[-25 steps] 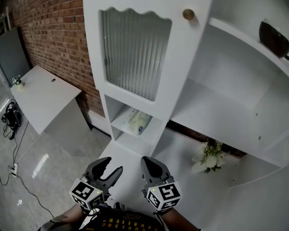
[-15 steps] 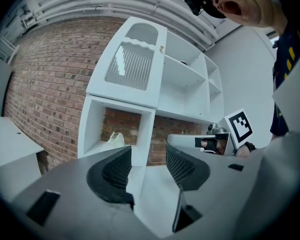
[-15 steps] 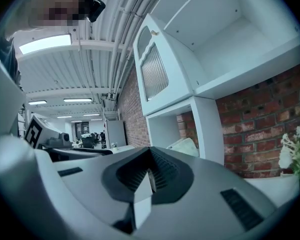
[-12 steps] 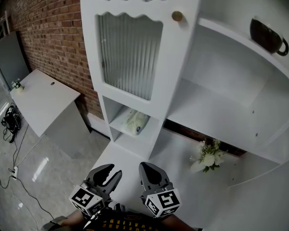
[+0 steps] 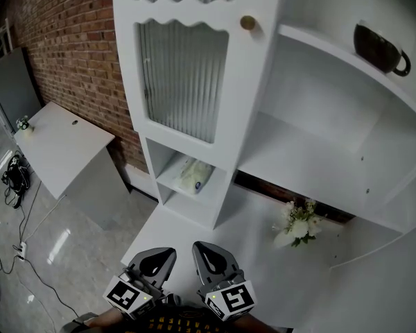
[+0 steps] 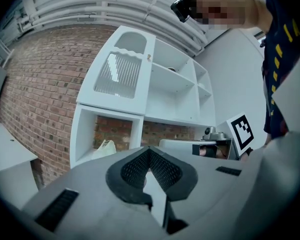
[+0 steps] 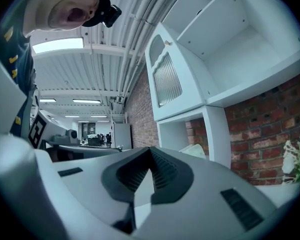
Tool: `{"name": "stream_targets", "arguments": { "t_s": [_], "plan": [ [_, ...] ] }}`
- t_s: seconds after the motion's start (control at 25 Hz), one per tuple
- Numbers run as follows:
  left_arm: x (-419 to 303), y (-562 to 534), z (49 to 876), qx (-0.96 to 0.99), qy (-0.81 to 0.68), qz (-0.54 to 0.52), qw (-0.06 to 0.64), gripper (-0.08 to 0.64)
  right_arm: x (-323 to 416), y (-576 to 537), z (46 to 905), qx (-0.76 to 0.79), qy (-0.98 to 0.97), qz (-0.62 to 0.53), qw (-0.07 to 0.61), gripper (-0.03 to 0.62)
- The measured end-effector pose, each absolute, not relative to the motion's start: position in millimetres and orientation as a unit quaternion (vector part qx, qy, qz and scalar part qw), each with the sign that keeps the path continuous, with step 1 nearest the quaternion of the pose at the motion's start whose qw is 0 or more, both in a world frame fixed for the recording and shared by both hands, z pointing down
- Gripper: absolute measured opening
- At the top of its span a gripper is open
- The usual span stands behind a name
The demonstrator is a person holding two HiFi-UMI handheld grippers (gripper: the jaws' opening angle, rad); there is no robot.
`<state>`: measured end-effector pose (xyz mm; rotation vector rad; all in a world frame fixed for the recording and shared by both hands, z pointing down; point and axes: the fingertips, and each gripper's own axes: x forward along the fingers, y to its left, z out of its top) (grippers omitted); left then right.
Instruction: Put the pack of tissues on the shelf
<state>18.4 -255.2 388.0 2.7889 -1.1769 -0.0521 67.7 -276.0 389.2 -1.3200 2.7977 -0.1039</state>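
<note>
The pack of tissues (image 5: pixel 194 176) lies in the small low cubby of the white shelf unit (image 5: pixel 263 103). It also shows as a pale bundle, the pack (image 6: pixel 105 148), in the left gripper view, and as the pack (image 7: pixel 194 150) in the right gripper view. Both grippers hang side by side at the bottom of the head view, well short of the cubby. The left gripper (image 5: pixel 158 261) is closing to shut, its pads meeting with nothing between them (image 6: pixel 149 153). The right gripper (image 5: pixel 209 259) is shut and empty too (image 7: pixel 150 155).
A dark cup (image 5: pixel 380 47) stands on an upper shelf at the right. White flowers (image 5: pixel 298 225) lie on the low white counter (image 5: pixel 215 220). A ribbed-glass door with a brass knob (image 5: pixel 247 23) is above the cubby. A white desk (image 5: pixel 62 141) stands left by the brick wall.
The left gripper's jaws went from wide open to shut. Both grippers slid down toward the bottom edge of the head view, away from the shelf unit.
</note>
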Motion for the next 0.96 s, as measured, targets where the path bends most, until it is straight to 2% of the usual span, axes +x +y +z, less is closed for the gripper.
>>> {"name": "stream_targets", "arguments": {
  "t_s": [0.96],
  "plan": [
    [7.2,-270.8,407.9,0.911,-0.406,0.003,0.078,0.003,70.1,-284.0,387.8,-0.439,0.898,-0.025,0.021,0.006]
  ]
}}
